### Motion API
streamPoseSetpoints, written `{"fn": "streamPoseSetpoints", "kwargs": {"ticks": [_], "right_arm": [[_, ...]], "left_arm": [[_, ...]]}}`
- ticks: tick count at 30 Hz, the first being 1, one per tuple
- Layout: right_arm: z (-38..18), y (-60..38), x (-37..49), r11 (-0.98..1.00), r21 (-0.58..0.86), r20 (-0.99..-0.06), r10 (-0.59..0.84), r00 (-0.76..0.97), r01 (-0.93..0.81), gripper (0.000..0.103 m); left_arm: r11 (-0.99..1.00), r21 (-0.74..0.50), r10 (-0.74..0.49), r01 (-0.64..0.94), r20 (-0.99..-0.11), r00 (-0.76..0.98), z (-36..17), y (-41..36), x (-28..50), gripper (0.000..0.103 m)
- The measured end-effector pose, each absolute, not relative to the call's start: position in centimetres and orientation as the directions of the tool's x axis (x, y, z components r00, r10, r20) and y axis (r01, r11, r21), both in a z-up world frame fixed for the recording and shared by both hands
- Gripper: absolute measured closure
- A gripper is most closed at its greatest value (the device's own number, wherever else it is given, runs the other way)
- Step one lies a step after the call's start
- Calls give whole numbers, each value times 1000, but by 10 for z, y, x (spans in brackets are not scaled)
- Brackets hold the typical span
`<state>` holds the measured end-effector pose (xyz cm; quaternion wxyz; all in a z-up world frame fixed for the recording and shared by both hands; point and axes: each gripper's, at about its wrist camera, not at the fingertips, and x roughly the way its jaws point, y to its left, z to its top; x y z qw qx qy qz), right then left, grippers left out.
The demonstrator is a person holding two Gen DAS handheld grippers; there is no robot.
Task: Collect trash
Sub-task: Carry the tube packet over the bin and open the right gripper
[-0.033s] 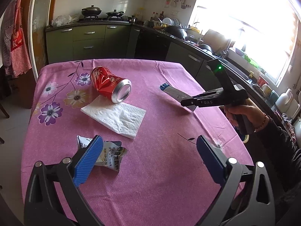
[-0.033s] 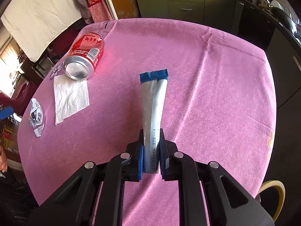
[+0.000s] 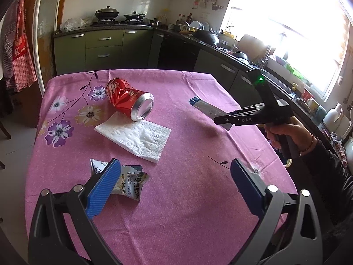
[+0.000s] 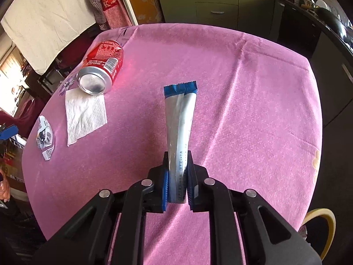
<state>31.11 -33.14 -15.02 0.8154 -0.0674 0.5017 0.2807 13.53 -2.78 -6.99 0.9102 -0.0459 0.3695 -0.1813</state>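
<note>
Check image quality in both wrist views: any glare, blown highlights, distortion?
Left wrist view: window blown out white, washing out the counter below it; strong fisheye bend at the edges. Right wrist view: evenly lit, silver wrapper sharp, mild sheen on the can; corners vignetted black.
</note>
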Motion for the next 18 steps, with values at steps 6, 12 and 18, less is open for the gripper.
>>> {"fn": "streamPoseSetpoints", "kwargs": {"ticks": [6,12,18], "right_arm": [[-119,-391,266,889,207,-810,389,439,-407,89],[-113,-487,213,974,172,-805,224,550,-145,89],[-145,-562,188,987,132,-848,67,525,88,89]], "left_arm": [[924,-213,-378,319,-647,663,-65,-32,130,8],[916,-210,-394,343,-640,660,-62,-36,126,8],[911,-202,-401,360,-644,652,-63,-44,122,8]]}}
